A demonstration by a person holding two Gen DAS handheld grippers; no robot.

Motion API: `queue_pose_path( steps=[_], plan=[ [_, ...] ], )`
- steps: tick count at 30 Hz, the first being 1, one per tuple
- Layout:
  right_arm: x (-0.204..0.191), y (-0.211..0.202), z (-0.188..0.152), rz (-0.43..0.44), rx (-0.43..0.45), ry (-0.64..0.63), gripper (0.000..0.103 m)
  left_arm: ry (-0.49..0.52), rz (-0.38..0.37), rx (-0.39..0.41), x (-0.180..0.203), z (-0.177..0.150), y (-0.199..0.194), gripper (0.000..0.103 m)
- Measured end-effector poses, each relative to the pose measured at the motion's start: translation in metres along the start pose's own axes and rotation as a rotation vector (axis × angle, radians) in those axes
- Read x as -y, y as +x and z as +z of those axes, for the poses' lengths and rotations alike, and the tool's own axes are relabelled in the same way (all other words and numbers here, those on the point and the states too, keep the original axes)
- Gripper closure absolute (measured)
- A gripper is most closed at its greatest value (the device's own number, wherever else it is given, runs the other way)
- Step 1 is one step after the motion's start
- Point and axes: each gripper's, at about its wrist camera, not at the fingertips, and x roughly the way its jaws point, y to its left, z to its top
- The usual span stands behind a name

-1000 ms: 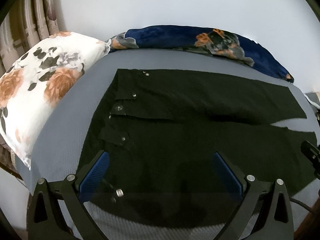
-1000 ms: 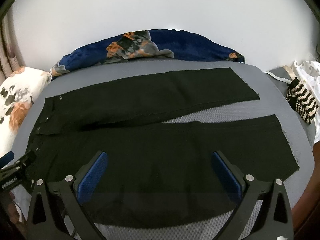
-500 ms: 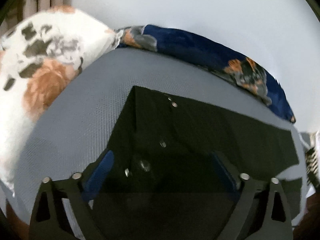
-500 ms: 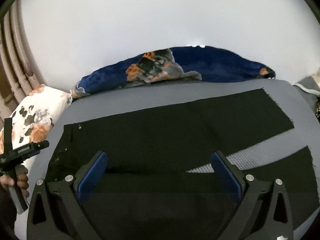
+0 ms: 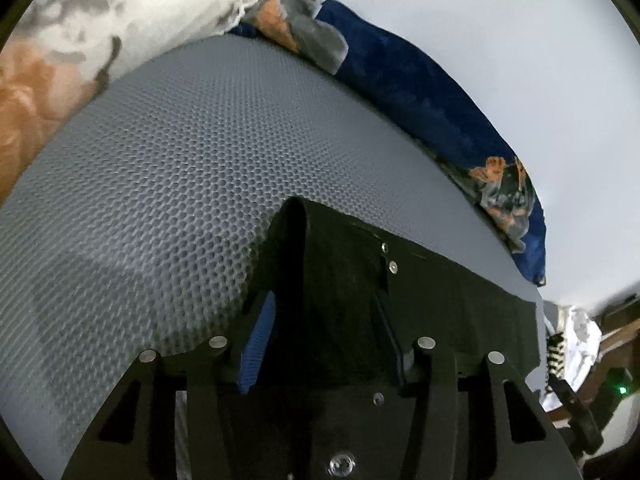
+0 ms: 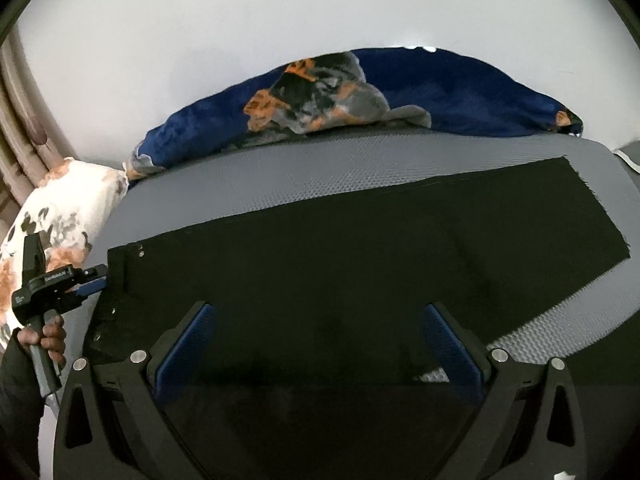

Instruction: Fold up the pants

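Compared with the frame one second earlier, we see that the left gripper (image 5: 324,344) has narrowed from a wide spread to a close pinch, its blue pads (image 5: 256,354) now clamping the waistband corner of the black pants (image 5: 440,312); the camera has also dropped close to the fabric. The right gripper (image 6: 320,344) remains spread wide, its pads apart over the near trouser leg and grasping nothing, while having advanced toward the far leg. In the right wrist view the pants (image 6: 360,256) lie flat across the grey mesh mattress (image 6: 280,180), waistband at left, legs running right to a frayed hem near the mattress's right edge. There the left gripper (image 6: 90,280), held by a hand (image 6: 44,338), meets the waistband's left edge. No containers appear. A strip of bare mesh (image 5: 140,200) lies beyond the waistband, bordered by a white floral pillow (image 5: 80,40) at left and a navy floral blanket (image 6: 400,96) along the wall (image 6: 240,40). A striped cloth (image 5: 558,352) sits off the far end, beside white fabric.
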Motion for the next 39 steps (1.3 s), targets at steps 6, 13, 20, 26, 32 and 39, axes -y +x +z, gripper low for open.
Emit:
queue_pose_path(
  steps=[6, 13, 20, 26, 32, 39],
  plan=[
    [-0.005, 0.028, 0.013, -0.004, -0.035, -0.003, 0.0, 0.026, -0.121, -0.042, -0.002, 0.016, 0.017, 0.053],
    [-0.014, 0.053, 0.035, 0.017, -0.035, -0.061, 0.0, 0.007, -0.275, -0.128, 0.003, 0.042, 0.033, 0.06],
    [-0.024, 0.086, 0.065, 0.107, -0.063, -0.184, 0.0, 0.002, -0.265, -0.163, 0.009, 0.052, 0.06, 0.062],
    [-0.028, 0.122, 0.09, 0.194, -0.14, -0.343, 0.0, 0.012, -0.188, -0.091, 0.02, 0.047, 0.062, 0.093],
    [-0.038, 0.143, 0.105, 0.404, -0.282, -0.546, 0.0, 0.159, -0.143, 0.033, 0.065, 0.034, 0.018, 0.094],
    [-0.054, 0.157, 0.119, 0.539, -0.412, -0.741, 0.005, 0.271, -0.203, 0.109, 0.085, 0.019, -0.033, 0.094]
  ],
)
